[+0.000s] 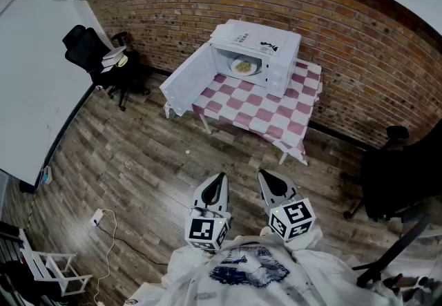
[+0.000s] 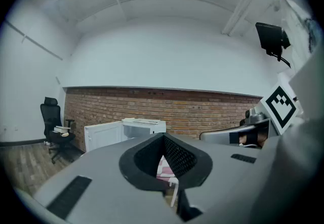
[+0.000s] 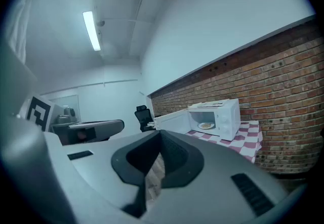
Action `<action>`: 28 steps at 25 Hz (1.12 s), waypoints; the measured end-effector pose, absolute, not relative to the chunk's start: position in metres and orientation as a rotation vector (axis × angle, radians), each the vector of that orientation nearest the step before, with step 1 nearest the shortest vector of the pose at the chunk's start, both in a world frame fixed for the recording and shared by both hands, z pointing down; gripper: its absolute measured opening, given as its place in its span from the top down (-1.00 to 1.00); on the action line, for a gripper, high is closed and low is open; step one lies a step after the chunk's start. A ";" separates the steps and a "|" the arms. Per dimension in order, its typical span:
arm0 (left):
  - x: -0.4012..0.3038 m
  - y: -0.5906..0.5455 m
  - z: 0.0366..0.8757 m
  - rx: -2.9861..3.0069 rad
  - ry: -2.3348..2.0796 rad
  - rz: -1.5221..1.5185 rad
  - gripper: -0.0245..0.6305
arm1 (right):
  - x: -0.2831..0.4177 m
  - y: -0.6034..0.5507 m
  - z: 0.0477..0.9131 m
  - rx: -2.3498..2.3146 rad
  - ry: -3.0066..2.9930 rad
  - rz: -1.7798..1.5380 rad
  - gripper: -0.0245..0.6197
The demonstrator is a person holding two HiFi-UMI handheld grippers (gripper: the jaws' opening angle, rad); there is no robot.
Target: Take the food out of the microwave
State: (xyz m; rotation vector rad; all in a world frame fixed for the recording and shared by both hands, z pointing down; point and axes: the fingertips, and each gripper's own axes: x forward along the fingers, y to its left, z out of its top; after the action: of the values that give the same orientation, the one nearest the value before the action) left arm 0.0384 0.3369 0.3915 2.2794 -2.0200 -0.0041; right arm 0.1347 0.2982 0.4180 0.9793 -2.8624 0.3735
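Far across open floor (image 1: 138,159), microwave (image 1: 266,45) at table (image 1: 276,118) edge, door (image 1: 186,83) wide, food (image 1: 242,66) inside, left tool (image 1: 219,180) and right tool (image 1: 265,177) closed

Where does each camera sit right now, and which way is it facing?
Head view: on the person's head, looking steeply down; left gripper, right gripper and white top at bottom.
Left gripper view: on that gripper, along shut fingers toward the brick wall; right gripper at right.
Right gripper view: on that gripper, along shut fingers; left gripper at left.
Shared: all show the open microwave.
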 end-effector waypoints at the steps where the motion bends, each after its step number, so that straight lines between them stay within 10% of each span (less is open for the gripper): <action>1: 0.038 0.337 0.391 2.275 -2.022 -0.005 0.90 | 0.137 0.298 0.418 0.983 -2.862 0.375 0.89; 28: 0.091 0.321 0.417 2.100 -2.094 0.064 0.90 | 0.186 0.268 0.450 0.792 -2.877 0.521 0.89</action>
State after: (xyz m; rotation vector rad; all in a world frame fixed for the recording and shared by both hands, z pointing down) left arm 0.0906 0.3210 0.4170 2.1002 -2.0941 0.0639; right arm 0.1863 0.2684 0.4501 0.7923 -2.8766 0.5213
